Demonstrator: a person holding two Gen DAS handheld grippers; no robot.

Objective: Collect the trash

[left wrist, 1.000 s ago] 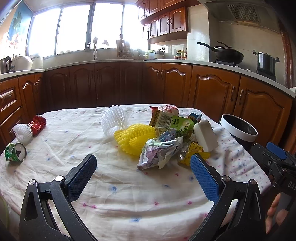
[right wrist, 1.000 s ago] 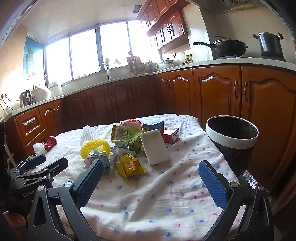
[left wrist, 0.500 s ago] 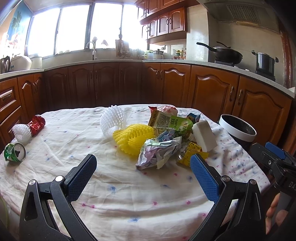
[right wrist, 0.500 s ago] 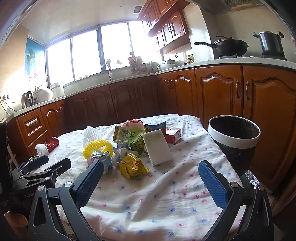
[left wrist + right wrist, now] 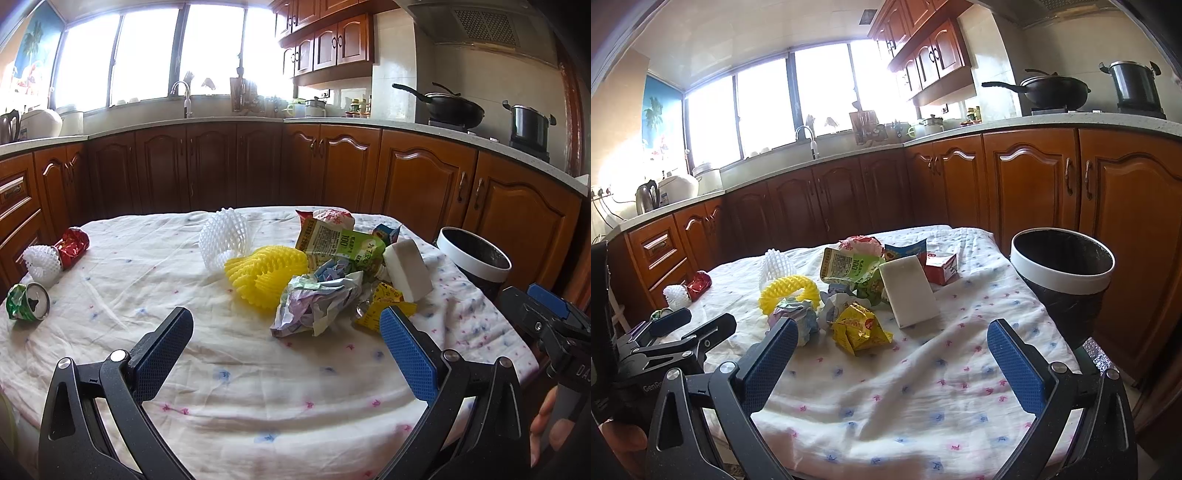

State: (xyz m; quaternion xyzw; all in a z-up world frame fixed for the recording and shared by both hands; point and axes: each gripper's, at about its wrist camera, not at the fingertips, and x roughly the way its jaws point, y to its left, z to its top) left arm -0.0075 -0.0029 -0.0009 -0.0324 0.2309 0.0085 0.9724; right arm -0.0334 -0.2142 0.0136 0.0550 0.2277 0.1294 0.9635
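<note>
Two spread claws over a littered worktop, bin at its far right edge.

The left claw (image 5: 286, 332) and right claw (image 5: 892, 345) both hang wide apart and empty above the cloth-covered worktop (image 5: 229, 373). The trash sits in a heap mid-worktop: a yellow foam net (image 5: 264, 275), a white foam net (image 5: 225, 240) just behind it, crumpled paper (image 5: 317, 302), a yellow wrapper (image 5: 858, 326), a green pouch (image 5: 340, 247), a white block (image 5: 908, 290) leaning on the pile, and a small red carton (image 5: 940, 267) beside it. Well apart at the left edge lie a crushed can (image 5: 29, 301), a red wrapper (image 5: 74, 243) and another white net (image 5: 40, 260). The black bin (image 5: 1062, 275) with a white rim stands just beside the worktop; its dark inside shows no contents that I can make out.
</note>
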